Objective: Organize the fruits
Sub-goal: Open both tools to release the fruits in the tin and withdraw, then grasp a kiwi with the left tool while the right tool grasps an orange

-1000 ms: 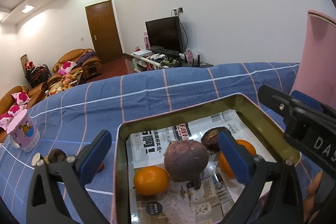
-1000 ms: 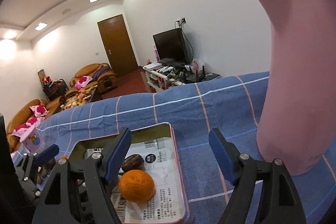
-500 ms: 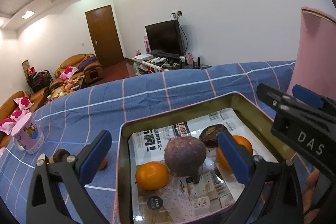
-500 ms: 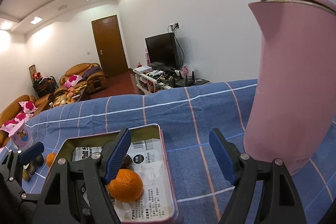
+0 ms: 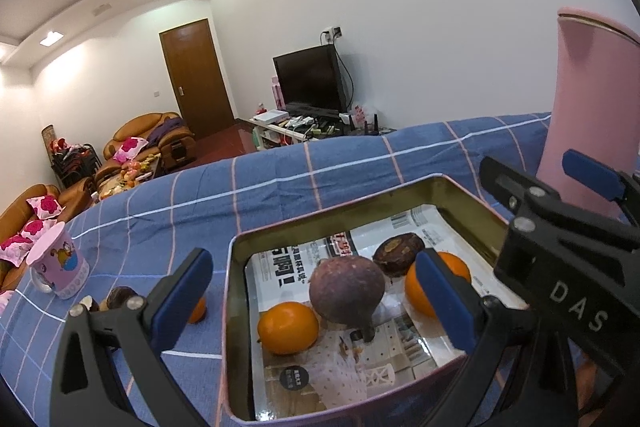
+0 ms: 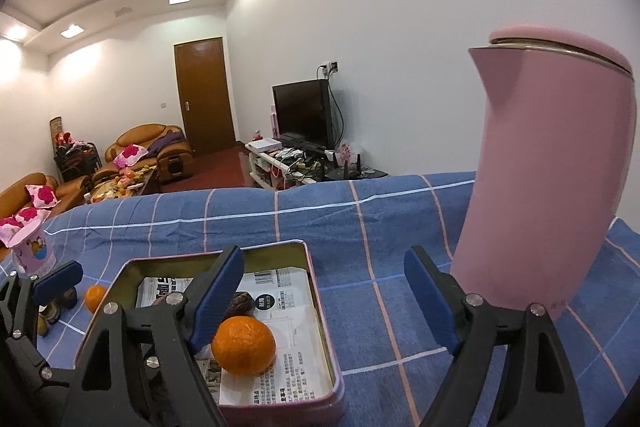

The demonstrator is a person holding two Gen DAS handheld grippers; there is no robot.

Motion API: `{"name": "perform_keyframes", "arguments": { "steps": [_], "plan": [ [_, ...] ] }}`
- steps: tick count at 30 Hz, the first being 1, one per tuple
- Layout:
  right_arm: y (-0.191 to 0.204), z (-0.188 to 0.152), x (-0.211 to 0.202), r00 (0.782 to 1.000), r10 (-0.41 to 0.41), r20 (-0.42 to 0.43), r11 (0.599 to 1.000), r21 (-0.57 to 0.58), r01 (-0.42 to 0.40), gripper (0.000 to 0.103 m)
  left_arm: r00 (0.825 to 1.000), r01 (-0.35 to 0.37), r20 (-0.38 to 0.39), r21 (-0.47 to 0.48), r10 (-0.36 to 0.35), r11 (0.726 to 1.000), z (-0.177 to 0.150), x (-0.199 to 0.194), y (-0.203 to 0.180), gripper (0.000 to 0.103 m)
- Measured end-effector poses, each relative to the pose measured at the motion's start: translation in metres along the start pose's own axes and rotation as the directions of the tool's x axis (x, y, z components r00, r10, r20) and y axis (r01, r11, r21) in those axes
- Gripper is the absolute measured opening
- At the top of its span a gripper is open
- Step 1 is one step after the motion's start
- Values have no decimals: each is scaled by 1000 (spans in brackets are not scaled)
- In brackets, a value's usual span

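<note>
A metal tin point(image 5: 464, 189) lined with newspaper sits on the blue checked cloth. In it lie a purple round fruit point(image 5: 346, 290), an orange point(image 5: 288, 327), a second orange point(image 5: 436, 279) and a dark brown fruit point(image 5: 398, 253). My left gripper point(image 5: 316, 303) is open and empty, raised over the tin's near side. My right gripper point(image 6: 324, 301) is open and empty over the tin's right edge point(image 6: 320, 311); an orange point(image 6: 244, 347) and the dark fruit point(image 6: 240, 305) show beside its left finger. Another orange point(image 5: 198, 311) and dark fruits point(image 5: 120, 297) lie on the cloth left of the tin.
A tall pink kettle point(image 6: 548, 179) stands right of the tin, also seen in the left wrist view point(image 5: 588, 111). A pink cartoon cup point(image 5: 60, 265) stands at the far left. The right gripper's body point(image 5: 560, 267) crosses the left view. Sofas and a TV lie beyond the table.
Both grippers have risen and drawn back a little, staying open. The right gripper has swung right, bringing the whole kettle into view. The fruits in the tin have not moved.
</note>
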State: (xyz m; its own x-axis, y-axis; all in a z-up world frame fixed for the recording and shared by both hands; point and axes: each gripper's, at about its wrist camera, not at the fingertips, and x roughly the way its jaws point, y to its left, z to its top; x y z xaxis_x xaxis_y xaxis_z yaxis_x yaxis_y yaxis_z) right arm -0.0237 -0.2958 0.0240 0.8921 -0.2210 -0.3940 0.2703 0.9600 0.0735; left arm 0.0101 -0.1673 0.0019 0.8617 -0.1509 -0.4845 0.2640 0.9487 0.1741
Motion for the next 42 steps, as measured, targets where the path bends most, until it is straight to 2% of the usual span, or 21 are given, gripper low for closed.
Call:
{"name": "perform_keyframes", "arguments": {
  "steps": [11,23,30,42],
  "plan": [
    [-9,-6,-15,1000,-12,-5,997,75,13,84,1000,7,21,3,-7,1000,-7,-16,5,103],
    [1,-12,-30,1000,-11,6,997,81,11,84,1000,17,20,-25,-16,1000,-19,-30,28,103],
    [22,-16,-40,999,-22,28,999,44,21,84,1000,4,8,-43,-4,999,-26,-32,50,103],
    [71,-22,-41,999,42,18,999,8,-42,84,999,-47,-22,-91,45,995,-38,-28,101,103]
  ]
}}
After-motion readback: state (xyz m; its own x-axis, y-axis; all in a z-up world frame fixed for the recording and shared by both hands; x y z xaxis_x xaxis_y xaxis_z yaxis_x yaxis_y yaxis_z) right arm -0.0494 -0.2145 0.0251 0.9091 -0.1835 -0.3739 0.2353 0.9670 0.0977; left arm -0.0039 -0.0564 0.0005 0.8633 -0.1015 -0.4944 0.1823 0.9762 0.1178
